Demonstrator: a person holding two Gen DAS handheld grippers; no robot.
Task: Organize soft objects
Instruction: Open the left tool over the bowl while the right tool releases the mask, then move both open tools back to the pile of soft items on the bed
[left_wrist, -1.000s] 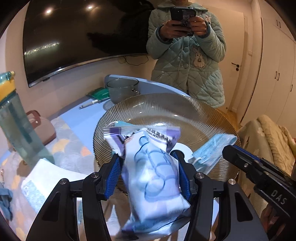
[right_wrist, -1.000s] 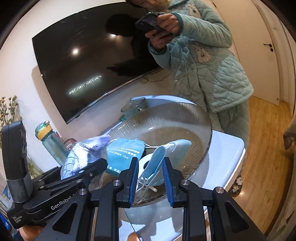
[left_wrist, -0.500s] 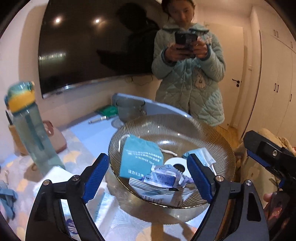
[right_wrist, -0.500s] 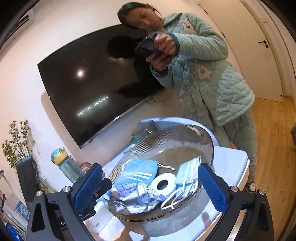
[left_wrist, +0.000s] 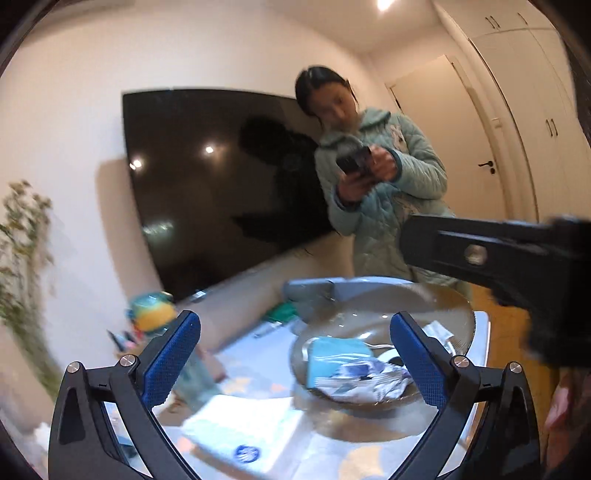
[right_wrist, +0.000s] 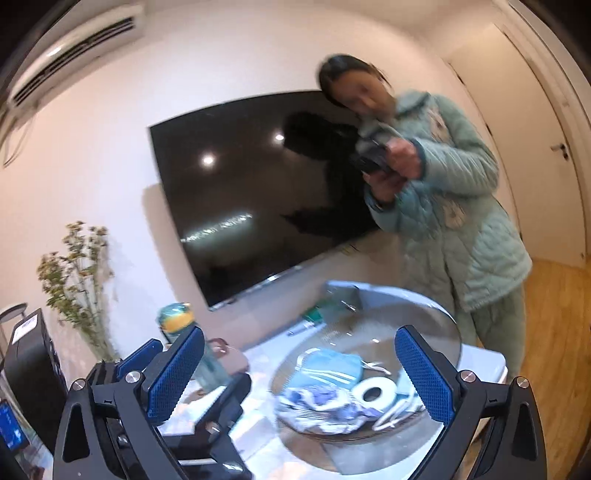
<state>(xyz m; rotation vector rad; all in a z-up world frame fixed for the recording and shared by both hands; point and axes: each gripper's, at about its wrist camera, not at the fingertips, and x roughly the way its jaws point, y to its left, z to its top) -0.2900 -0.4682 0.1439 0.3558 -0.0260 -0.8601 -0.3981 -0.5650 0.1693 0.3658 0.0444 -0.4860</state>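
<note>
Above the ribbed glass bowl (right_wrist: 436, 325), both grippers (left_wrist: 295, 354) (right_wrist: 299, 369) gape empty, the left's jaws just opened; the crinkled blue-white packet (right_wrist: 317, 402) near the rim could slide out.

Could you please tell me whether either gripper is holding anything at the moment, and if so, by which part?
Nothing is held. The left gripper and right gripper both stand with jaws wide open and empty, the left having just been opening; the soft items lie in the glass bowl.

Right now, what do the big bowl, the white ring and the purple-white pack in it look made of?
Bowl: likely glass, smoky and see-through, with fine ribs catching highlights. White ring: a roll with a hollow core, possibly tape or paper; too blurred to say which. Purple-white pack: thin printed plastic film, crinkled and glossy, probably a soft tissue or wipes packet.
</note>
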